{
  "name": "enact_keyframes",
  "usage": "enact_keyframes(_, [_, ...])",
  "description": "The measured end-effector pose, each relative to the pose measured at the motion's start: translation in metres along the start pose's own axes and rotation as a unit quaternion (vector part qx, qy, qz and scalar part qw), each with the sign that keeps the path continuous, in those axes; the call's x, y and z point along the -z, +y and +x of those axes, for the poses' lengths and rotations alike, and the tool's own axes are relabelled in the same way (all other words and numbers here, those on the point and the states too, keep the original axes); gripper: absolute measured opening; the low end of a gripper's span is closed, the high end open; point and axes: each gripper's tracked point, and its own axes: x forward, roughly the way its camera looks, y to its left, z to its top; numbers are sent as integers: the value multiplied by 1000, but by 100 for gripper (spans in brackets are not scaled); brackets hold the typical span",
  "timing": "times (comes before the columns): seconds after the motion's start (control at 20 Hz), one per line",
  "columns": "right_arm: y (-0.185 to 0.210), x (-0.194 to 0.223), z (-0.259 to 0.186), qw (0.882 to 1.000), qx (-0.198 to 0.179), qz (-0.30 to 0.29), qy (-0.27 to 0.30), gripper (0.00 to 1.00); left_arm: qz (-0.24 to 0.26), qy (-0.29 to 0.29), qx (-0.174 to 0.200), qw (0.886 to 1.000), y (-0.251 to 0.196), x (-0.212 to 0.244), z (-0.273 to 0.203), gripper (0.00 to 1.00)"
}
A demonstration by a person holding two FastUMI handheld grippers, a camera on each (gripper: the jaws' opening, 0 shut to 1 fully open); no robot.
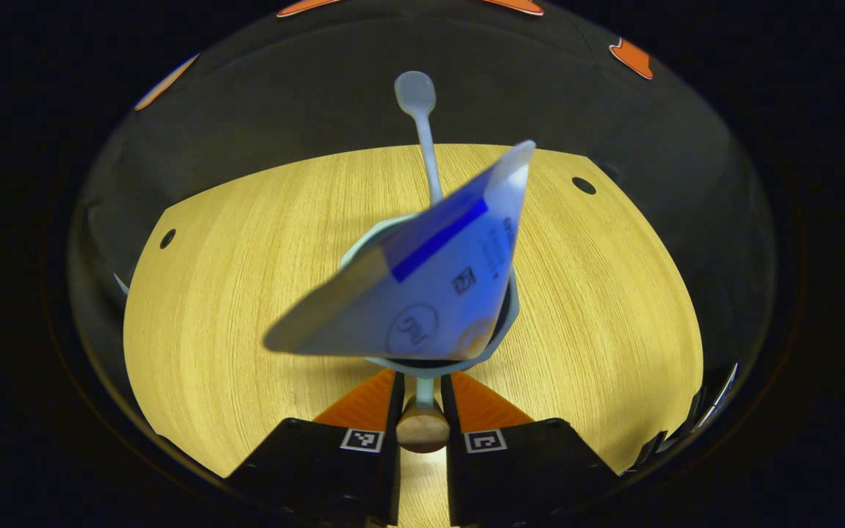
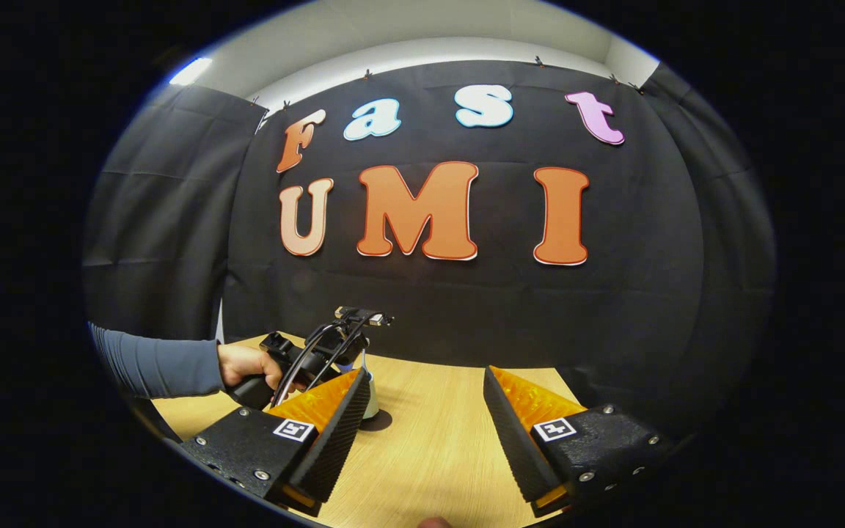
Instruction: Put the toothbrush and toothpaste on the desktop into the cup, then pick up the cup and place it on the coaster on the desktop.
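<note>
Pale Cup Pinched at the Rim, Tube and Brush Already Inside

Wood-grain desktop [image 1: 246, 293] spreads under the left gripper [image 1: 422, 400], which looks almost straight down on the pale cup [image 1: 510, 312]. Its two fingers stand close together, and between them sits a thin pale strip that I take for the cup's near wall or handle; whether both fingers truly press on it I cannot tell, since the toothpaste hides the contact. The toothpaste [image 1: 422, 286], a white and blue tube, stands slanted in the cup with its flat crimped end up and leaning out over the rim. The toothbrush [image 1: 422, 139] also stands in the cup, its rounded end rising toward the far edge of the desktop. A small round brownish thing [image 1: 422, 429] lies low between the fingers; what it is I cannot make out.

In the right gripper view, the right gripper [image 2: 422, 411] hangs with its fingers spread wide, holding nothing, well apart from the work. Farther off, a hand [image 2: 246, 367] in a dark sleeve holds the left gripper over the cup [image 2: 370, 402], which stands on a dark disc that may be the coaster or only its shadow.

Judged from this, both items are in and only the cup's placement is in question. The risk lies in the grip: a narrow pinch on one side of a top-heavy load. If the cup tips, the slanted tube could slide out, or the cup could twist between the fingers and land off-centre.
</note>
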Motion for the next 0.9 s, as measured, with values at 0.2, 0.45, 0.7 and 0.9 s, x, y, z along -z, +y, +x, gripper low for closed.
enact_keyframes(0.2, [-1,8,-2,1000,4,7,6,93,6,6,0,1000,-5,-3,21,25])
enact_keyframes(0.45, [-1,16,3,1000,7,14,17,93,19,-3,13,1000,-14,-35,31,30])
enact_keyframes(0.7, [11,19,14,1000,5,19,22,93,31,-46,14,998,-10,-38,3,87])
enact_keyframes(0.9, [26,12,24,1000,5,8,13,93,31,-102,16,994,4,-76,1,100])
